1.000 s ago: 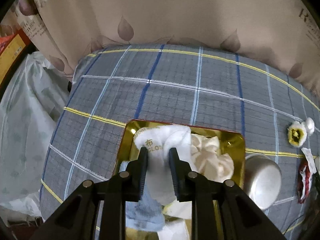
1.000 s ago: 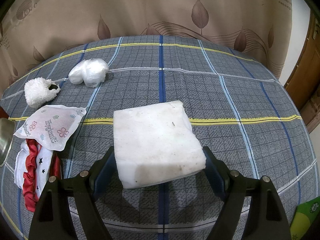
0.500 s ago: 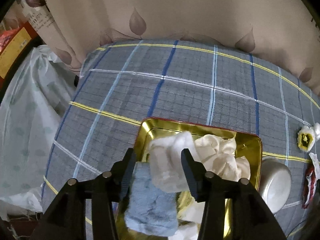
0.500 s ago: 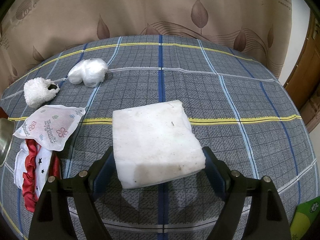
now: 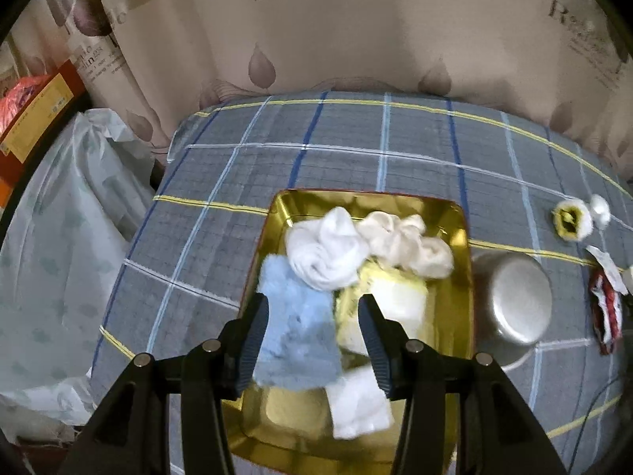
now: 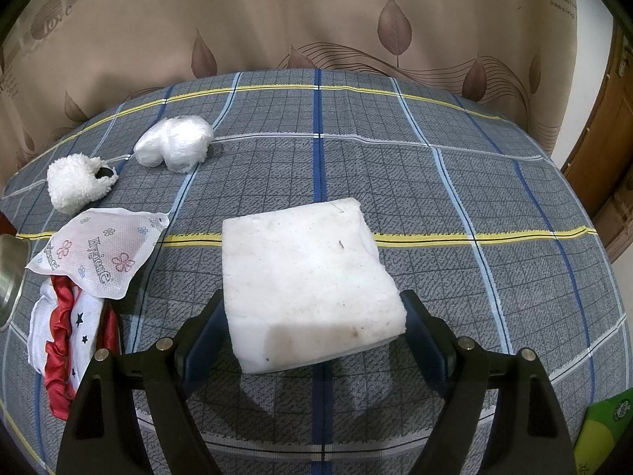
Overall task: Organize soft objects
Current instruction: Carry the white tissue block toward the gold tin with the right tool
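- Two views, left wrist first: the left gripper hangs with its jaws wide apart above the gold tray, gripping nothing.
- Between and below its fingers lies a light blue cloth at the tray's left side, not pinched by either pad.
- A white bundled cloth sits toward the tray's far edge, touching the blue one, with a cream crumpled cloth just beside it on the right.
- A small white folded piece lies near the tray's near edge; this view is a little blurred.
- The tray rests near the left edge of the plaid bedspread, and a steel bowl, turned over, stands just beside its right wall.
- From the right wrist: the right gripper holds a white foam block between its pads, jaws set wide to fit it, the block lifted and casting a shadow on the bedspread.
- Toward the bedspread's left edge lie a fluffy white slipper, a white plastic-wrapped bundle farther back, a flower-printed "Hygiene" pouch, and a red and white starred cloth partly under that pouch.
- A leaf-patterned curtain hangs behind the far edge.
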Demonstrator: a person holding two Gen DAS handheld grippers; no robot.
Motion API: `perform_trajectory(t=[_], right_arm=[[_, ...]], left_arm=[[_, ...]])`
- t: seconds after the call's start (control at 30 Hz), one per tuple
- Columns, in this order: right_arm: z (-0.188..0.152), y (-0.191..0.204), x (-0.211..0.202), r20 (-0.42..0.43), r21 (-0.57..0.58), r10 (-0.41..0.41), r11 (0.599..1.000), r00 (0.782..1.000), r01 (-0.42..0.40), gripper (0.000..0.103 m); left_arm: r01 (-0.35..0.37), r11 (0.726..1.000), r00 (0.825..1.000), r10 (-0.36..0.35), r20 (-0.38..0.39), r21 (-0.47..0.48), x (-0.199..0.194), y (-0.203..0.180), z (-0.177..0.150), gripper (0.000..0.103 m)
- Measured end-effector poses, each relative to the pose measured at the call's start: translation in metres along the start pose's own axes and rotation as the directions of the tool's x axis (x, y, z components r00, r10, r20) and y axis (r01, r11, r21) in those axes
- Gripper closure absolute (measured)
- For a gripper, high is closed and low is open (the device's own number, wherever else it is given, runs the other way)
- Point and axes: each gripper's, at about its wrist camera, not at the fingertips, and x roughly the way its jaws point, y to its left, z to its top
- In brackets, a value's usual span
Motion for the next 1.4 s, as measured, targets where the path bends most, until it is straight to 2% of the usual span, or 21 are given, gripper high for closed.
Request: perform_trajectory(t=[0.23, 0.43, 0.5, 0.53, 0.7, 1.0, 1.23, 1.4], right_arm=[[0.000, 0.000, 0.000, 0.001, 0.000, 0.000, 1.000, 1.000, 0.000, 0.023], [-0.001, -0.001, -0.001, 0.000, 0.016, -0.010, 1.000, 1.000, 0.010, 0.022], [-0.001, -0.001, -0.002, 0.002, 0.027, -0.012, 1.000, 1.000, 0.012, 0.025], [-0.001, 0.000, -0.003, 0.004, 0.028, -0.013, 1.000, 1.000, 0.013, 0.030], [-0.006, -0.001, -0.010, 0.018, 0.069, -0.013, 0.998, 1.000, 0.012, 0.034], [-0.005, 0.006, -0.033, 0.039, 0.118, -0.026, 0.993, 0.999, 0.022, 0.035], [0.006, 0.040, -0.069, 0.090, 0.064, 0.016, 0.998, 0.996, -0.022, 0.035], [0.005, 0.094, -0.088, 0.120, -0.042, 0.088, 0.996, 0.989, -0.084, 0.035]], left_arm=[[-0.015, 1.000, 0.999, 0.015, 0.043, 0.013, -0.012, -0.007, -0.019, 0.055], [0.008, 1.000, 1.000, -0.008, 0.030, 0.007, -0.005, -0.008, -0.032, 0.055], [0.009, 1.000, 0.999, -0.009, 0.031, 0.009, -0.004, -0.007, -0.035, 0.055], [0.009, 1.000, 0.999, -0.009, 0.031, 0.003, -0.004, -0.006, -0.036, 0.055], [0.016, 1.000, 1.000, -0.015, 0.028, -0.022, -0.001, 0.003, -0.041, 0.055], [-0.038, 0.998, 0.998, 0.041, 0.053, -0.046, 0.003, 0.017, -0.052, 0.055], [-0.045, 0.998, 0.997, 0.048, 0.061, -0.047, 0.004, 0.024, -0.065, 0.055], [-0.037, 0.998, 0.996, 0.041, 0.082, -0.047, 0.000, 0.027, -0.069, 0.055]])
